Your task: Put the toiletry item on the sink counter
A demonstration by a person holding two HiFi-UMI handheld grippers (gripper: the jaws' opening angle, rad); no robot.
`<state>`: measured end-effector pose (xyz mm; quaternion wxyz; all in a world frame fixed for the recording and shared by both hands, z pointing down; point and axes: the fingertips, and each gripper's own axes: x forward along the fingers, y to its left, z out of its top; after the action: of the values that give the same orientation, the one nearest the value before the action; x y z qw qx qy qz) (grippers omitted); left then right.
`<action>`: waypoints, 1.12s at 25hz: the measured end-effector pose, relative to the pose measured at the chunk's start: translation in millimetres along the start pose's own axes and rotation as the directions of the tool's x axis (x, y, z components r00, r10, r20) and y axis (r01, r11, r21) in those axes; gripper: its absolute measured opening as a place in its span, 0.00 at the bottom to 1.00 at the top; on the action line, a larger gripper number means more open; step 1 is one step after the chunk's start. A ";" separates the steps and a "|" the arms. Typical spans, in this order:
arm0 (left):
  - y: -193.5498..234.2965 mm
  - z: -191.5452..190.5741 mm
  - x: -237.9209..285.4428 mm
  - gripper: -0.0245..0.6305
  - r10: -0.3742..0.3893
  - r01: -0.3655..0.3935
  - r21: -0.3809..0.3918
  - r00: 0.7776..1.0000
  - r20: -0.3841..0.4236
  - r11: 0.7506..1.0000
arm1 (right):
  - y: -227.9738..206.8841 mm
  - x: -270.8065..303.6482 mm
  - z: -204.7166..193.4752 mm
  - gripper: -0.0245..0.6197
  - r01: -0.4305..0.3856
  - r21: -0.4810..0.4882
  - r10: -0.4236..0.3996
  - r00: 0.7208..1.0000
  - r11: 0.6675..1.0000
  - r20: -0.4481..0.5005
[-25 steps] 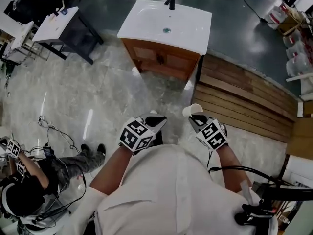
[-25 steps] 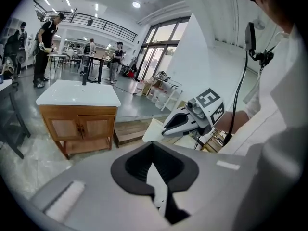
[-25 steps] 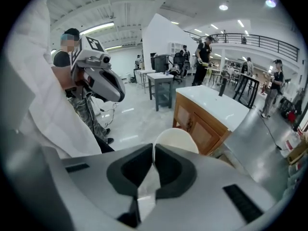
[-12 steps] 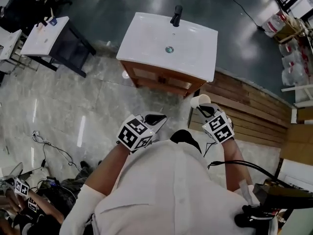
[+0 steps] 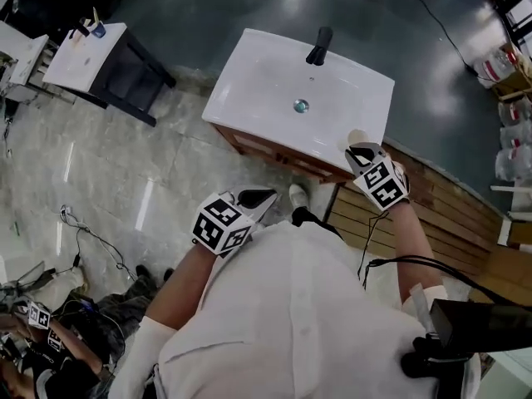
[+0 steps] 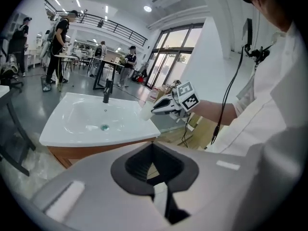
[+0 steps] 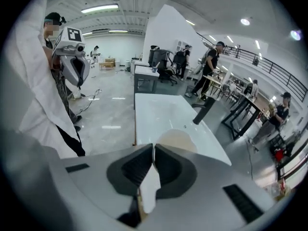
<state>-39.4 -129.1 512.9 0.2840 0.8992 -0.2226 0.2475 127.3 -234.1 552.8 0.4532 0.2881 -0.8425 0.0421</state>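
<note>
The right gripper point(image 5: 359, 150) has its fingers clamped on the thin wall of a white cup point(image 5: 357, 136). In the right gripper view the wall shows as a pale sheet pinched between the nearly closed pads, with the cup's round mouth point(image 7: 175, 141) just beyond them. The cup hangs at the 4 o'clock corner of the white sink bench point(image 5: 249, 65), over its front right edge. Whether its base touches the top cannot be told.

The sink bench sits on a wooden cabinet point(image 5: 274, 150). A black faucet point(image 5: 319, 46) stands at its 12 o'clock edge and a drain point(image 5: 301, 105) lies in the middle of the basin.

The left gripper point(image 5: 258, 196) is held close to the person's body, at about 7 o'clock from the sink and well apart from it. Its fingers are together with nothing between them.

A small white side table point(image 5: 83, 44) stands at 10 o'clock, and wooden planking point(image 5: 440, 198) lies at 3 o'clock.
</note>
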 end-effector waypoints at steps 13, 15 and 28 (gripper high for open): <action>70.3 92.1 40.0 0.05 0.246 -0.233 -0.136 0.966 0.085 0.963 | -179.4 113.7 20.0 0.06 -0.100 -0.281 0.091 0.995 0.954 -0.043; 76.5 92.5 39.5 0.05 0.275 -0.260 -0.160 0.958 0.079 0.952 | -193.1 129.0 23.3 0.06 -0.120 -0.291 0.110 0.993 0.949 -0.050; 105.7 84.0 31.5 0.05 0.382 -0.357 -0.265 0.923 0.046 0.896 | -234.6 197.9 31.4 0.06 -0.197 -0.385 0.151 0.978 0.901 -0.147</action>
<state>-45.3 -267.6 513.1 0.3322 0.8081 -0.4324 0.2229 143.1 -527.9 645.7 0.5438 0.1108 -0.8286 -0.0735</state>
